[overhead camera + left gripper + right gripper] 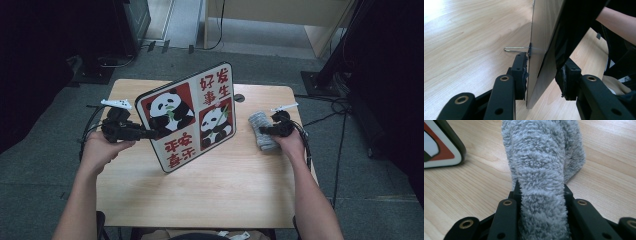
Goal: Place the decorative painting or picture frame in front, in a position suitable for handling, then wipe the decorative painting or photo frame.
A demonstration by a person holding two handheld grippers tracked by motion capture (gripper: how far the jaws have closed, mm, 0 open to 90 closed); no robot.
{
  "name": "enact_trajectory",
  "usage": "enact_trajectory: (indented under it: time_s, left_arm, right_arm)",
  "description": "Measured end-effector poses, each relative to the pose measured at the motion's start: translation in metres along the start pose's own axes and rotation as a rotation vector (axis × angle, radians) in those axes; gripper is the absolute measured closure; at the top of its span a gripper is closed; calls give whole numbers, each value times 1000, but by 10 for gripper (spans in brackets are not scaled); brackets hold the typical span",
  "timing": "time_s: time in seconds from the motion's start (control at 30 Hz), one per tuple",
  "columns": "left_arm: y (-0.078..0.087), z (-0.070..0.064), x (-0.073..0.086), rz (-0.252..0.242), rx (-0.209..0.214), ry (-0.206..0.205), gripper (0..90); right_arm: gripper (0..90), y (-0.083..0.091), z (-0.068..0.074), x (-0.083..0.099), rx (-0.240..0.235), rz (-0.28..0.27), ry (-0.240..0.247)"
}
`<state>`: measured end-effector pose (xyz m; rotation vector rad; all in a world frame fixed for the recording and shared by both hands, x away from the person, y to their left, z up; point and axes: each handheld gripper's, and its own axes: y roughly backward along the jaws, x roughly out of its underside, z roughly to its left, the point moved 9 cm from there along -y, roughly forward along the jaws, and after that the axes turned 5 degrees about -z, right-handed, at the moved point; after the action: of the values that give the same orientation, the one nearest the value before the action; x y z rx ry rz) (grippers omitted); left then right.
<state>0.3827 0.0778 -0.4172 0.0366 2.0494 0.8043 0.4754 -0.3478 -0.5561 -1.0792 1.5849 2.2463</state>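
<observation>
A panda board with red panels and Chinese characters stands tilted on edge on the wooden table. My left gripper is shut on its left edge. In the left gripper view the jaws clamp the board from both sides, and a thin wire stand sticks out of its pale back. A grey fluffy cloth lies at the table's right. My right gripper is shut on it, with the cloth bulging up between the jaws. The board's corner rests on the table nearby.
A round cable hole sits near the table's far edge. Dark stands and cables surround the table on the grey floor. The person's right forearm shows beyond the board in the left gripper view.
</observation>
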Motion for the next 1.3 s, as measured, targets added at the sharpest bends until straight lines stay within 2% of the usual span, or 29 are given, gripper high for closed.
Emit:
enact_trajectory:
  time_s: [0.2, 0.27, 0.37, 0.43, 0.57, 0.63, 0.7, 0.97, 1.3]
  left_arm:
    - [1, 1, -1, -15, 1, 8, 660]
    - [1, 1, -2, -20, 2, 8, 669]
    - [1, 2, -2, -22, 6, 7, 675]
    - [1, 2, -2, -28, 6, 4, 691]
    - [-1, 2, -3, -31, 8, 4, 711]
    - [-2, 2, -3, -37, 11, 11, 721]
    - [-2, 2, -4, -40, 13, 9, 743]
    - [-3, 1, -3, -41, 9, -9, 768]
    - [-3, 1, -3, -46, 7, -18, 775]
  right_arm:
    - [698, 7, 4, -6, -27, -18, -14]
    - [693, 9, 8, -9, -53, -16, -19]
    - [692, 10, 12, -8, -71, -10, -5]
    - [692, 12, 17, -8, -81, 2, 25]
    - [691, 18, 22, -13, -96, -26, 28]
    - [687, 21, 26, -15, -117, -27, 27]
    - [687, 22, 30, -15, -126, -21, 46]
    - [686, 29, 43, -22, -138, -28, 76]
    - [686, 45, 54, -33, -128, -50, 77]
